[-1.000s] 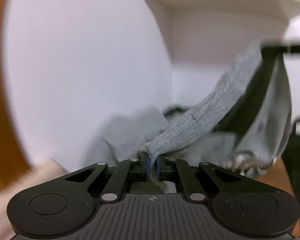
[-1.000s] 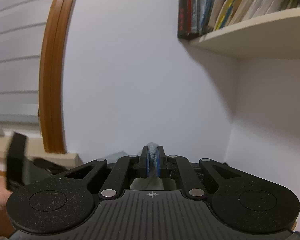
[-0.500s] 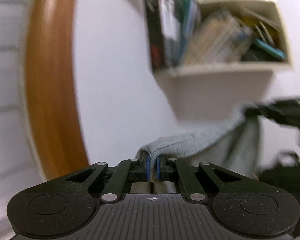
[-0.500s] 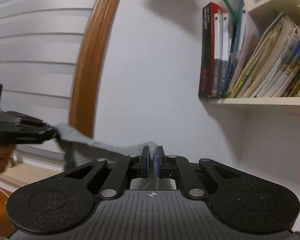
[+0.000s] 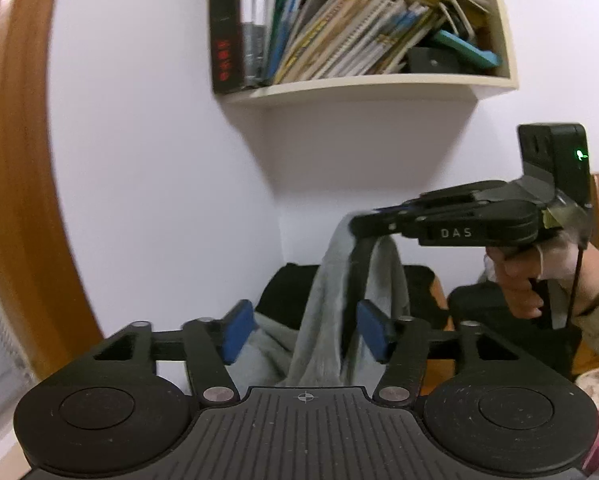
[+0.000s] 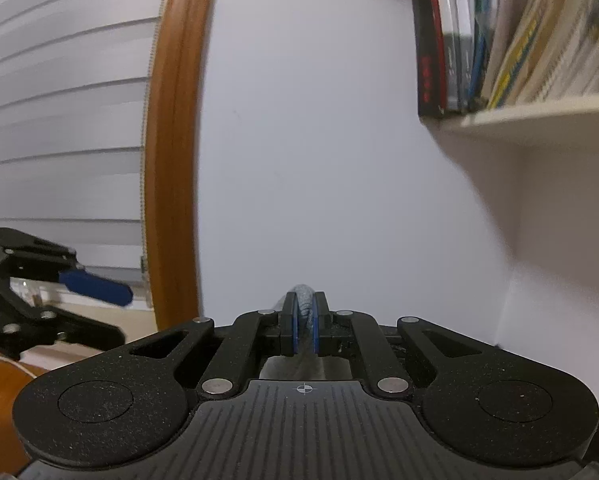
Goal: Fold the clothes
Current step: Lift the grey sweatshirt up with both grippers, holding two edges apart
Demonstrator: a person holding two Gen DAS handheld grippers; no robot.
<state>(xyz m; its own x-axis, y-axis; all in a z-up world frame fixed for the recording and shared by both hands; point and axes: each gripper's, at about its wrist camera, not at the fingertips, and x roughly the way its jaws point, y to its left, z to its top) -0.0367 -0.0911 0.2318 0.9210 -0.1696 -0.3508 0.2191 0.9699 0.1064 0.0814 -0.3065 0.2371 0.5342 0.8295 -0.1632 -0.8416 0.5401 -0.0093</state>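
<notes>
Left claw [image 5: 305,334]: blue pads spread wide, nothing gripped; the grey garment [image 5: 331,300] hangs down between them without being pinched. Right claw [image 6: 304,322]: pads pressed together on a fold of the same grey garment, holding it aloft in front of the white wall [image 6: 339,140]. A hand [image 5: 527,276] grips the right tool's handle. Bookshelf [image 5: 363,86] above, loaded with books.

From my left wrist view the grey garment [image 5: 323,320] drops behind my own gripper body, so its lower part is hidden. The book spines [image 6: 499,40] blur in the right wrist view, and the shelf [image 6: 539,116] runs off the frame edge.
</notes>
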